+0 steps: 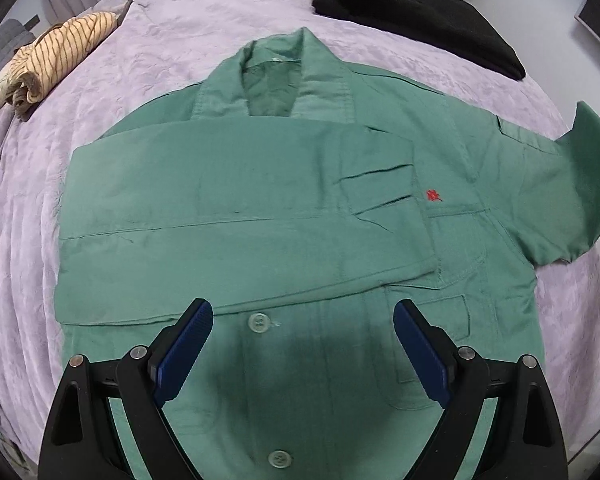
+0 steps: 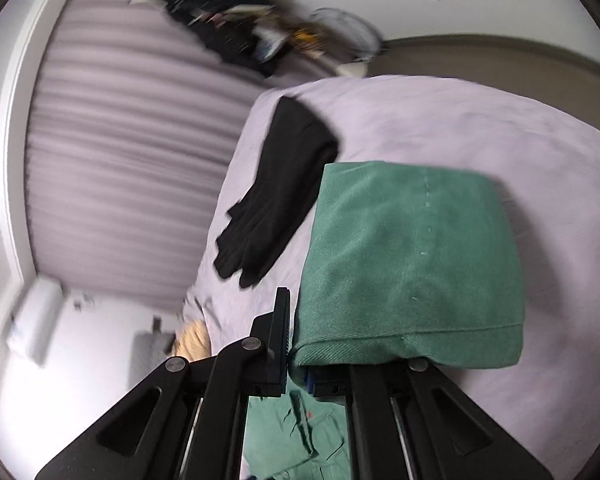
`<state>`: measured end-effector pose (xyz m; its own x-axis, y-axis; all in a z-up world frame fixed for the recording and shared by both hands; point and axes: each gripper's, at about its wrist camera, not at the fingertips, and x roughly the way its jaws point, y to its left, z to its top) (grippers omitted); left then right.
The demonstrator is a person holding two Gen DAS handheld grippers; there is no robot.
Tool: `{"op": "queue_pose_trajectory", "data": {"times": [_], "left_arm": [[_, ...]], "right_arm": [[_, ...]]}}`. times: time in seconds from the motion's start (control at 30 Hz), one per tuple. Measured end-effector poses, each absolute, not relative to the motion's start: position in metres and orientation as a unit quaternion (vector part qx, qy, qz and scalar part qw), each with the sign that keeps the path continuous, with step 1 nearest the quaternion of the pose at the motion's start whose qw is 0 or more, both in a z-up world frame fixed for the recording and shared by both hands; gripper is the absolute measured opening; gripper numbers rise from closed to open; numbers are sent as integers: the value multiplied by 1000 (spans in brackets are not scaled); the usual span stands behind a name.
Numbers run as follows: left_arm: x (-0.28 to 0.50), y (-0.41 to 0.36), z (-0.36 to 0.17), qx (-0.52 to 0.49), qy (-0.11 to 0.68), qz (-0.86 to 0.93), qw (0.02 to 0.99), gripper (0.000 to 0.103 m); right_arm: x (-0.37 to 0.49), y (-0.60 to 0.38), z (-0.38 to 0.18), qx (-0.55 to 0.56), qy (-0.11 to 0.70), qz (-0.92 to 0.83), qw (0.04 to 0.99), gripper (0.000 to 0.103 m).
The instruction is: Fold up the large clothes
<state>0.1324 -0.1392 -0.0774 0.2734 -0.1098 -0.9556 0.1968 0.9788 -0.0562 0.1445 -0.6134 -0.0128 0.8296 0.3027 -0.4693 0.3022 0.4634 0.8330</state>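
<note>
A green button-up shirt point(image 1: 300, 200) lies face up on the lilac bedspread point(image 1: 180, 40), collar at the far side. Its left sleeve is folded flat across the chest. My left gripper point(image 1: 302, 320) is open and empty, hovering over the button placket near the hem. The right sleeve point(image 1: 592, 184) is lifted off the bed at the far right. In the right wrist view my right gripper point(image 2: 298, 344) is shut on that green sleeve point(image 2: 412, 264), which drapes over the right finger and hides it. The shirt body point(image 2: 300, 432) shows below.
A black garment point(image 1: 412, 16) lies at the far right of the bed and also shows in the right wrist view point(image 2: 284, 192). A striped beige garment point(image 1: 48, 64) lies rolled at the far left edge. Curtains point(image 2: 120, 140) and clutter stand beyond the bed.
</note>
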Motion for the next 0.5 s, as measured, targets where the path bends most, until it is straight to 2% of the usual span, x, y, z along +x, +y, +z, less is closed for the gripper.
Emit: {"op": "queue_pose_trajectory", "data": {"times": [0.2, 0.3, 0.43, 0.5], "left_arm": [[150, -65, -80, 27, 580, -72, 811, 93], [157, -26, -88, 23, 580, -50, 813, 93], [160, 12, -110, 16, 590, -23, 807, 93], [158, 24, -120, 10, 599, -19, 800, 93]], "right_arm": [[204, -452, 7, 336, 378, 75, 859, 7], [219, -354, -24, 233, 445, 108, 858, 7], [234, -270, -90, 181, 512, 123, 830, 7], [231, -256, -121, 181, 544, 98, 813, 14]]}}
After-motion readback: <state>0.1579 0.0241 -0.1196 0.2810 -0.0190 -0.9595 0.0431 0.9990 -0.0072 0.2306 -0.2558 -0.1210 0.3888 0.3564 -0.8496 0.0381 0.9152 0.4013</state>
